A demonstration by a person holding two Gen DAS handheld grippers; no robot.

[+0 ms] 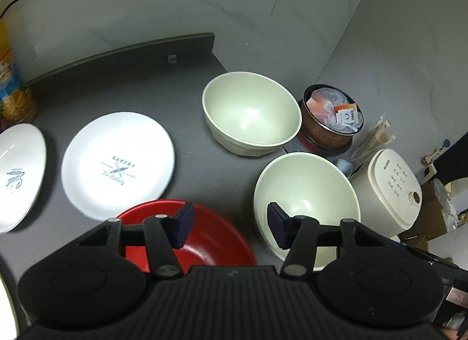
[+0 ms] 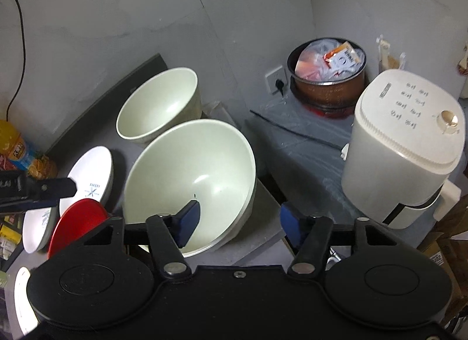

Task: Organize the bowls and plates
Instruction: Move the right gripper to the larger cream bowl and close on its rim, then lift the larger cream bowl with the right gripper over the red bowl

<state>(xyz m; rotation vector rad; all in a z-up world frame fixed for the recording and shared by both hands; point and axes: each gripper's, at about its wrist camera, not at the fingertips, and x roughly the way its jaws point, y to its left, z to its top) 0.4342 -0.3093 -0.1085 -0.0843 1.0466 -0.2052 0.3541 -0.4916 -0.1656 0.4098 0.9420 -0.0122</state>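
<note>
On the grey bench (image 1: 87, 88), seen from the left wrist, stand two pale green bowls: the far bowl (image 1: 251, 117) near the bench's back edge and the near bowl (image 1: 307, 193) in front of it, the two close together. To their left lie a white plate (image 1: 117, 164) printed with blue lettering and, at the frame's left edge, a second white plate (image 1: 20, 176). A red plate (image 1: 216, 240) lies nearest the camera, partly hidden by the left tool (image 1: 231, 223). The left tool's jaws stand partly open and hold nothing; one fingertip hangs over the red plate, the other over the near bowl's rim. From the right wrist, the right tool (image 2: 239, 223) is likewise partly open and empty, its left fingertip over the inside of the near bowl (image 2: 190, 182), its right fingertip beyond the bowl's rim. No earlier view is given, so nothing can be said of jaw motion. Beside the bench, lower down, are a white cooker (image 2: 403, 158) and a brown pot (image 2: 327, 82) filled with plastic bags. A juice bottle (image 1: 11, 82) stands at the bench's left end.
</note>
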